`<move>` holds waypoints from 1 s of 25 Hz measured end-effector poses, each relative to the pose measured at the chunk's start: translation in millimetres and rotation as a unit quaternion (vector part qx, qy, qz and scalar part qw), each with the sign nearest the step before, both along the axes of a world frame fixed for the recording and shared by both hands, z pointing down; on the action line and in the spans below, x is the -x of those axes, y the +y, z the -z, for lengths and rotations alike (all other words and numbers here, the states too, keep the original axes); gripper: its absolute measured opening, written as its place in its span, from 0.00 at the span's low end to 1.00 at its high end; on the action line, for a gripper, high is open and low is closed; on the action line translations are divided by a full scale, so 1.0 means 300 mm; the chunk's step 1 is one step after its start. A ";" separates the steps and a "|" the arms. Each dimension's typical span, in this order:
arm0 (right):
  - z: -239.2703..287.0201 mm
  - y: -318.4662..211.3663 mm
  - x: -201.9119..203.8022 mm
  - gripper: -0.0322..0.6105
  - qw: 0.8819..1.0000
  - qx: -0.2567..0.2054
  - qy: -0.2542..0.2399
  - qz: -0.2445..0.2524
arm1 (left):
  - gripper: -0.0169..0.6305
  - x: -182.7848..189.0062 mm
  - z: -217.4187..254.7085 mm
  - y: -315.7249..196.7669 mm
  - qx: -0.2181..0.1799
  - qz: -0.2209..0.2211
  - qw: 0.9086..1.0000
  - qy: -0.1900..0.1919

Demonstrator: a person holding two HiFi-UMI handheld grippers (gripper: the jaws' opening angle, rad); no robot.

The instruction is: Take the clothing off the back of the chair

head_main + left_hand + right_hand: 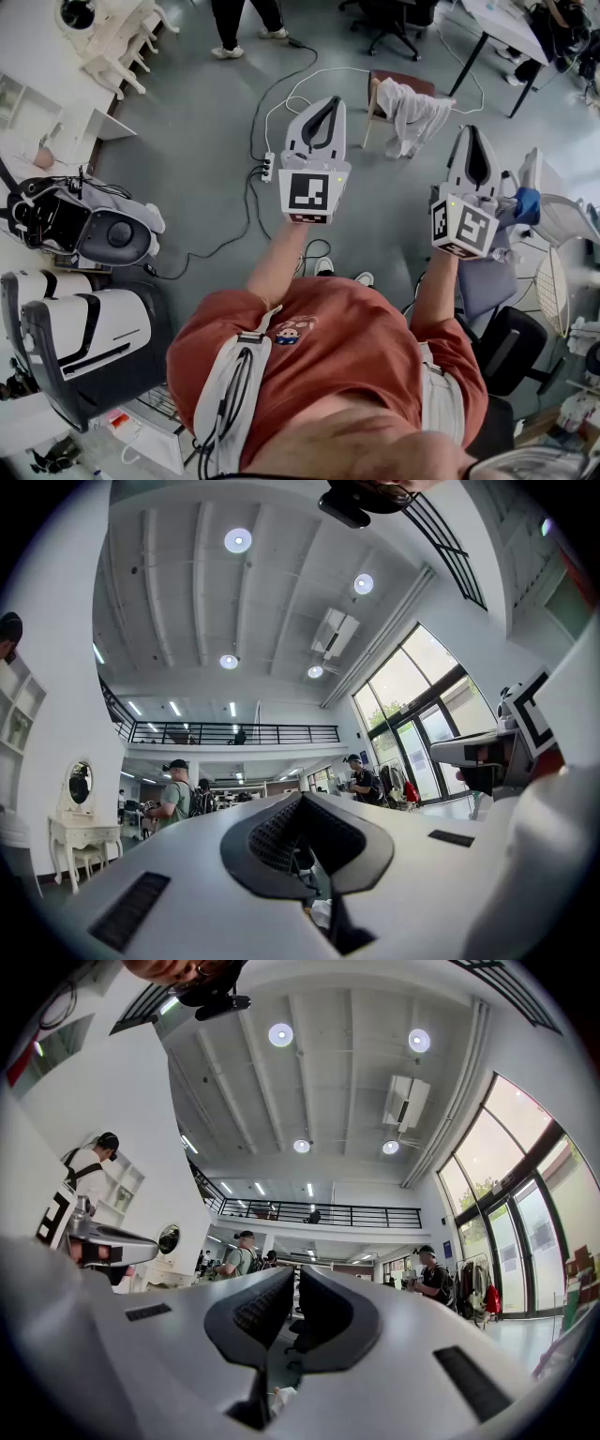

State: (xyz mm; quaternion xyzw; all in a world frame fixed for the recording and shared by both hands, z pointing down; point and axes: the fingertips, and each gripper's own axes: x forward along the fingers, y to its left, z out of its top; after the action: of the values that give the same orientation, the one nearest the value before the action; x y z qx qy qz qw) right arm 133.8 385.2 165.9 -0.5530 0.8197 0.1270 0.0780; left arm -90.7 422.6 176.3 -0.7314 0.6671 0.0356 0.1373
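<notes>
A white garment [413, 111] hangs over the back of a wooden chair [403, 81] that stands on the grey floor, far ahead and to the right in the head view. My left gripper [327, 100] is held up in front of me, left of the chair and well short of it, its jaws shut on nothing. My right gripper [473, 130] is raised on the near right of the chair, also shut and empty. Both gripper views look upward at the ceiling and a balcony. In them the left gripper [302, 799] and right gripper [293, 1274] hold nothing.
White cables and a power strip [267, 167] lie on the floor left of the chair. Black-and-white machines [89, 230] stand at my left, and a white dresser [112, 37] at the far left. An office chair [511, 347] and clutter crowd my right. A person's legs [246, 28] stand far ahead.
</notes>
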 end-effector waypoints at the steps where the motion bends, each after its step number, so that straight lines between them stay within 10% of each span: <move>1: 0.004 -0.002 0.012 0.10 1.000 -0.002 0.001 0.001 | 0.05 0.007 0.005 -0.001 -0.002 0.000 1.000 -0.001; 25: -0.050 -0.040 0.247 0.10 1.000 0.002 -0.022 -0.004 | 0.05 0.233 -0.054 -0.050 -0.004 -0.015 1.000 0.011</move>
State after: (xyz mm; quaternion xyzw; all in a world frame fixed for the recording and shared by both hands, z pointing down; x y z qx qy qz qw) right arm 59.8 373.2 180.7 -0.5592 0.8157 0.1141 0.0943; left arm -160.7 407.5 192.5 -0.7405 0.6571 0.0483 0.1322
